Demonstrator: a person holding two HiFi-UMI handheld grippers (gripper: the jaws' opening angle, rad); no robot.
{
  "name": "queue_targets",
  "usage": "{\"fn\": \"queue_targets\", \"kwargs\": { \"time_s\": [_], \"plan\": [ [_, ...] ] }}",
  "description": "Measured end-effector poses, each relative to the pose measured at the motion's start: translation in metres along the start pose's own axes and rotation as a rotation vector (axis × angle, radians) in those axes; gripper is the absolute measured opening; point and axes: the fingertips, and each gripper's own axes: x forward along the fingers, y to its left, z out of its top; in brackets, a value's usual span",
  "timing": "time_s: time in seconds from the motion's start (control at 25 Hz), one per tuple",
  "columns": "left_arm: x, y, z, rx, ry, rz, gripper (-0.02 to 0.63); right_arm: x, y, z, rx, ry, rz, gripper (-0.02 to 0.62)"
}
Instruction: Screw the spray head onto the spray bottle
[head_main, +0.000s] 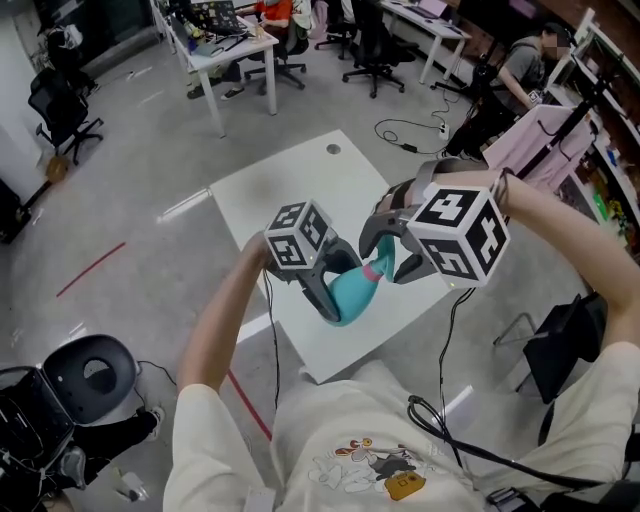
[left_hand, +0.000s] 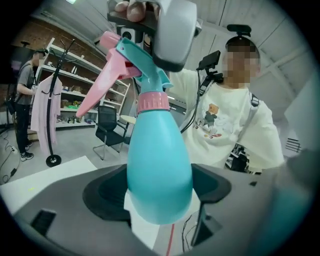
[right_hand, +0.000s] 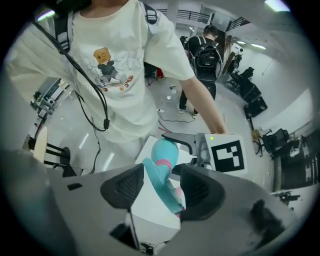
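Observation:
A teal spray bottle (head_main: 352, 292) hangs tilted above the white table (head_main: 300, 185). My left gripper (head_main: 335, 300) is shut on its body. In the left gripper view the bottle (left_hand: 159, 165) fills the gap between the jaws, with a pink collar (left_hand: 152, 101), a teal spray head (left_hand: 142, 65) and a pink trigger (left_hand: 102, 85) above it. My right gripper (head_main: 388, 255) reaches in from the right at the bottle's top. In the right gripper view the spray head (right_hand: 159, 176) lies between both pads of that gripper (right_hand: 162, 187), which is shut on it. The bottle (right_hand: 165, 150) lies beyond.
A round black stool (head_main: 95, 372) stands at the lower left and a dark chair (head_main: 570, 340) at the right. A rack with a pink garment (head_main: 545, 140) and a person are at the back right. Desks (head_main: 225, 50) and office chairs fill the far room. Cables lie on the floor.

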Motion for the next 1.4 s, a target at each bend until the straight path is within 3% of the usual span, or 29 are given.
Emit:
{"fn": "queue_targets", "kwargs": {
  "time_s": [0.12, 0.28, 0.36, 0.48, 0.6, 0.8, 0.92, 1.08, 1.4],
  "plan": [
    [0.006, -0.01, 0.006, 0.022, 0.016, -0.041, 0.393, 0.008, 0.01, 0.001, -0.051, 0.026, 0.034, 0.204],
    [0.01, -0.02, 0.015, 0.05, 0.037, -0.073, 0.393, 0.007, 0.013, 0.015, -0.065, -0.014, 0.026, 0.169],
    [0.009, -0.019, 0.016, 0.056, 0.038, -0.064, 0.393, 0.007, 0.011, 0.015, -0.067, -0.009, 0.029, 0.133],
    [0.007, -0.009, 0.016, 0.059, 0.021, -0.004, 0.393, 0.008, 0.011, 0.007, 0.0, 0.011, 0.054, 0.13],
    [0.001, 0.015, 0.019, 0.066, -0.022, 0.168, 0.393, 0.01, 0.01, -0.009, 0.103, 0.043, 0.061, 0.13],
    [-0.017, 0.066, 0.015, 0.01, -0.061, 0.589, 0.393, 0.019, 0.008, -0.05, 0.232, 0.123, 0.026, 0.13],
    [-0.014, 0.074, 0.012, -0.024, -0.029, 0.707, 0.393, 0.023, 0.012, -0.054, 0.23, 0.142, 0.036, 0.13],
    [-0.004, 0.073, 0.009, -0.036, -0.026, 0.71, 0.393, 0.027, 0.017, -0.048, 0.206, 0.13, 0.064, 0.13],
    [-0.008, 0.065, -0.004, -0.018, -0.038, 0.693, 0.393, 0.025, 0.007, -0.05, 0.145, 0.202, -0.002, 0.15]
  ]
}}
